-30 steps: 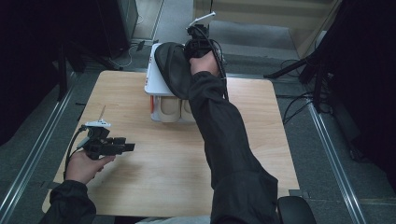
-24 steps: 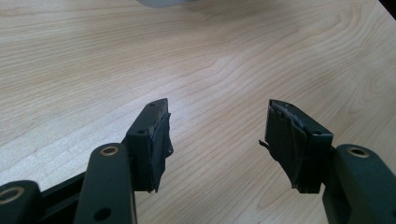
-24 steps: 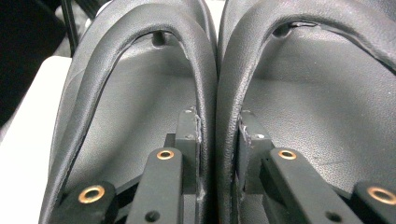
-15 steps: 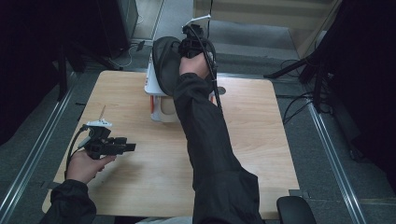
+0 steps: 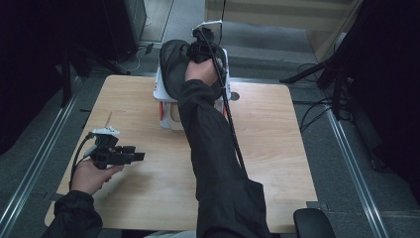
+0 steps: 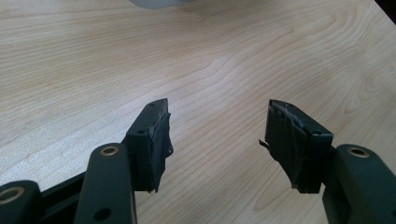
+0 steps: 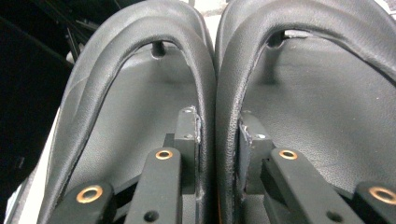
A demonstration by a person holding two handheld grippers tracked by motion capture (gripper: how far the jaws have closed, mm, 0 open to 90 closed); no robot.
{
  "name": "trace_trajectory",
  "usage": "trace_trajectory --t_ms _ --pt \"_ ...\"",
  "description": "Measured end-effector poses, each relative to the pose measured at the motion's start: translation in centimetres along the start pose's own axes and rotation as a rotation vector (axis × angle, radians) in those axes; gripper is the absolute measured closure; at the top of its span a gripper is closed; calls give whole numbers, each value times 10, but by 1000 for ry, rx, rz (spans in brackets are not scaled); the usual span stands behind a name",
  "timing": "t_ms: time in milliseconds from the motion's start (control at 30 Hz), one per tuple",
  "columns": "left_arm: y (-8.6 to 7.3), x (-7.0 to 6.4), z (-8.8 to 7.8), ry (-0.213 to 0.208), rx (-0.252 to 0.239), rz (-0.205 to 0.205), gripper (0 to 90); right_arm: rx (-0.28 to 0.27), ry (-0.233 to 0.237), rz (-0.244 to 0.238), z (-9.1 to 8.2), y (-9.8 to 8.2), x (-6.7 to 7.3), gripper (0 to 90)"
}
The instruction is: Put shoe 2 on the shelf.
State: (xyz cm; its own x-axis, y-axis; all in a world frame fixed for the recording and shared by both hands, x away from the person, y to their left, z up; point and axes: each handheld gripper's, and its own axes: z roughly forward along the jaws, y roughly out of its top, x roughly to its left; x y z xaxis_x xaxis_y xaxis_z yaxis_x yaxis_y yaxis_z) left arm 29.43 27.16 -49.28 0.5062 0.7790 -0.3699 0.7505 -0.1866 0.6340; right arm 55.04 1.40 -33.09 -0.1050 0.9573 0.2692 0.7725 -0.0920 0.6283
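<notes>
While the left gripper hovers low over the bare wooden table with its jaws spread wide and nothing between them, the right gripper is clamped on a pair of black flip-flops at the far edge of the table. Seen along its own jaws, one jaw sits inside each sandal and the two press the touching inner edges of the soles together between the pads, the thong straps arching just ahead of the fingertips. In the high view the right gripper holds the pair raised over a white box that stands directly beneath it, while the left gripper lies well apart from both, pointing across the table.
</notes>
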Motion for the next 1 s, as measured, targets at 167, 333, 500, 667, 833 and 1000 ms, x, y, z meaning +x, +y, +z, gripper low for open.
trace_trajectory --t_ms 167,333,500,667,833,1000 --pt "0 0 0 -1 3 1 407 -14 0 8 0 -1 0 742" --pt "0 0 1 -6 8 -3 406 -16 -15 1 -2 1 -2 742" --pt "0 -1 0 -1 -1 0 407 -17 -8 2 -1 1 -3 732" --pt "0 0 0 -1 1 -2 406 -15 5 3 -1 1 -3 691" --pt "0 0 0 -2 1 -3 407 -16 21 -1 -1 1 -2 617" --pt "0 0 0 -2 4 0 406 -19 26 -5 0 0 0 609"
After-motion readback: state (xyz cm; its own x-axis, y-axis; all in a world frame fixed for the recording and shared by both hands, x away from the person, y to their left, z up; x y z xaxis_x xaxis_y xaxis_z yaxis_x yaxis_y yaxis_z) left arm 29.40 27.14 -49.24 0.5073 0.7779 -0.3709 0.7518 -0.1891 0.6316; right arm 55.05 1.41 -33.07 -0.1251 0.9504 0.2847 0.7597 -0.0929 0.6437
